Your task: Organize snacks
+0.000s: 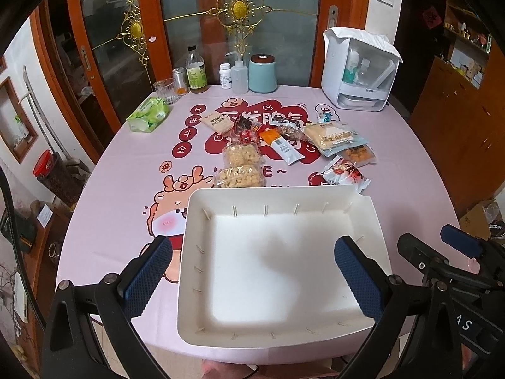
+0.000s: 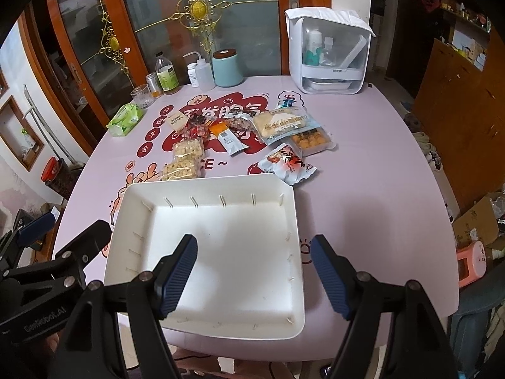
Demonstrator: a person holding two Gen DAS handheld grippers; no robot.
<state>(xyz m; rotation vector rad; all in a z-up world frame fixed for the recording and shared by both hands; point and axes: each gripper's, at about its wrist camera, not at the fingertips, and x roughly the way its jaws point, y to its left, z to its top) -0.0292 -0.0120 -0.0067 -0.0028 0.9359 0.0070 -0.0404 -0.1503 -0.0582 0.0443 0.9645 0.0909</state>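
At the far left of the desk [image 1: 120, 189] a green tissue pack [image 1: 148, 114] is seen, set apart from the food and probably not to be sorted. Further right, the snacks [image 1: 284, 145] are scattered loose across the middle of the desk, beyond the tray: two clear packs of puffed pieces [image 1: 241, 165] lie just beside the tray's far rim, a red-and-white packet [image 1: 345, 172] lies near its far right corner, and the rest are spread behind. The white tray [image 1: 202, 208] is placed at the near edge, empty, presumably so that the snacks can be gathered into it. The left hand-held gripper [image 1: 252, 278] is held released over the tray, nothing between its pads. The right hand-held gripper [image 2: 254, 274] is likewise spread wide and empty, one pad over the tray and the other outside its right rim. Both are judged to be poised for a first reach.
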